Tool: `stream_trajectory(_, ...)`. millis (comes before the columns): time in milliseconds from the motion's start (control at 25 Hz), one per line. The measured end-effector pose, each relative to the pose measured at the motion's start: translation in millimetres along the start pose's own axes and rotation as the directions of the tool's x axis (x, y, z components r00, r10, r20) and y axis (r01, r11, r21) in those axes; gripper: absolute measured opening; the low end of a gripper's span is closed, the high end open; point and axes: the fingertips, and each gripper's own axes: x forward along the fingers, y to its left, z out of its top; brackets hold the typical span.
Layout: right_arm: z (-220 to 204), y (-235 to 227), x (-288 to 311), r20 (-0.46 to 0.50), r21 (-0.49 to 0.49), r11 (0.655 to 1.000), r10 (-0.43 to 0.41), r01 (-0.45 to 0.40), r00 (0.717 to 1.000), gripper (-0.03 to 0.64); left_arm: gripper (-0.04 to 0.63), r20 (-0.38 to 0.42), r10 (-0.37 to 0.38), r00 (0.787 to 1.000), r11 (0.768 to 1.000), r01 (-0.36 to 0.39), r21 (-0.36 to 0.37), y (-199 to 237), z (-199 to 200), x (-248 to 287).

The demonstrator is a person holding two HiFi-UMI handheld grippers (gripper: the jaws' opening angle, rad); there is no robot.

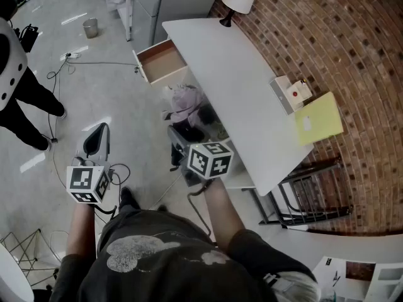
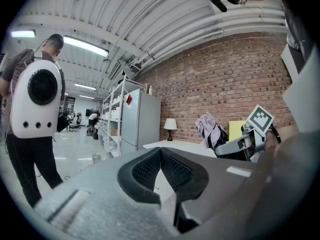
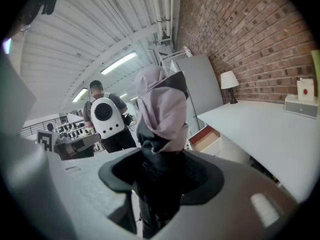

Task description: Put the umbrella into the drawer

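Note:
A folded umbrella [image 1: 186, 103] of pale pink cloth with a black lower part stands upright between the jaws of my right gripper [image 1: 183, 137], which is shut on its black part. In the right gripper view the umbrella [image 3: 162, 106] rises straight out of the right gripper [image 3: 162, 166]. The wooden drawer [image 1: 162, 60] stands pulled out at the far end of the white table [image 1: 239, 87], beyond the umbrella; in the right gripper view the drawer [image 3: 207, 136] lies to the right. My left gripper [image 1: 96, 139] hangs over the floor, shut and empty, its pads [image 2: 150, 166] meeting at the tip.
A person with a white backpack [image 1: 11, 61] stands on the floor at the left. On the table are a lamp [image 1: 238, 0], a white box [image 1: 291, 93] and a yellow folder [image 1: 318, 119]. Cables [image 1: 69, 65] and a bin [image 1: 91, 27] lie on the floor.

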Motion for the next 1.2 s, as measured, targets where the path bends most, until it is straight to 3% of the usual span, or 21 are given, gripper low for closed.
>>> stream_trajectory(480, 8, 6, -14, 0.037, -0.048, 0.997, -0.065, 0.067, 0.997, 0.235, 0.011, -0.015, 0.002, 1.0, 1.0, -0.002, 0.003, 3, -3, -16)
stream_trajectory(720, -4, 16, 13, -0.01, -0.033, 0.996, -0.078, 0.078, 0.997, 0.235, 0.011, -0.066, 0.018, 0.998, 0.999, -0.021, -0.043, 37, -28, -19)
stream_trajectory(1200, 2, 48, 81, -0.006, -0.011, 0.991, -0.136, 0.136, 0.991, 0.235, 0.011, -0.051, -0.031, 0.998, 0.999, 0.029, -0.038, 128, -28, -1)
